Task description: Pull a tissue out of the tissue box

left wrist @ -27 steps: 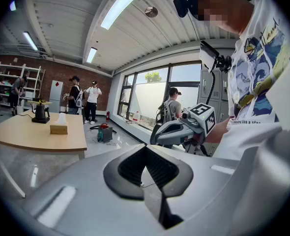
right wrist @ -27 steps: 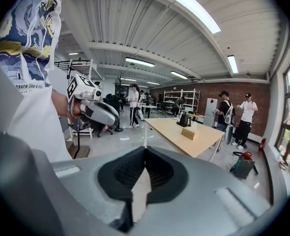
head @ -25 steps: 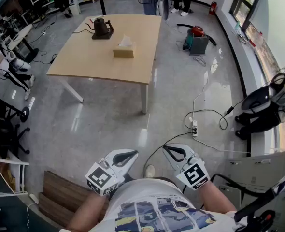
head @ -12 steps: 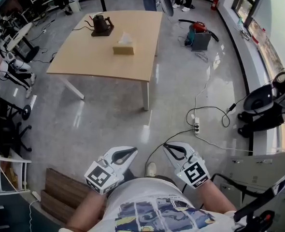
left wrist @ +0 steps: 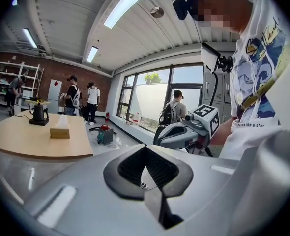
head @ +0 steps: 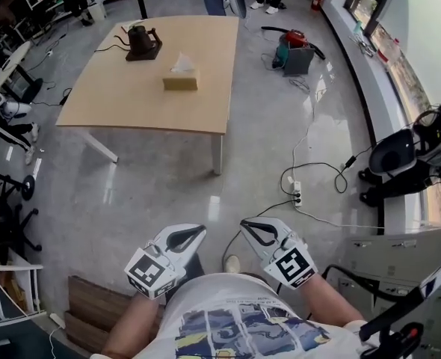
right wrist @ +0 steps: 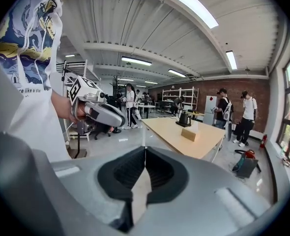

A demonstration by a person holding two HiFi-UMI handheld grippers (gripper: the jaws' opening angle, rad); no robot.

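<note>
The tan cardboard tissue box (head: 180,81) sits on the pale wooden tabletop (head: 123,96), well ahead of the left gripper (head: 200,229) and right gripper (head: 244,224), both closed and empty.

A kettle (head: 140,40) stands on the wooden table (head: 123,99).

The tissue box (head: 180,83) on the far surface (head: 116,99) is showing tan, with a white tissue (head: 182,62) on top, and the surface is glowing pale wood. The kettle (head: 138,40) beyond is looking black. The floor (head: 168,193) is shining grey. Far right, a vacuum cleaner (head: 289,51) is showing red and teal. Near, the left gripper (head: 194,234) and right gripper (head: 252,229) are wearing light grey shells, black pads (left wrist: 130,168) and black-and-white square markers. The person's shirt (head: 243,327) is showing white with a blue and yellow print.
</note>
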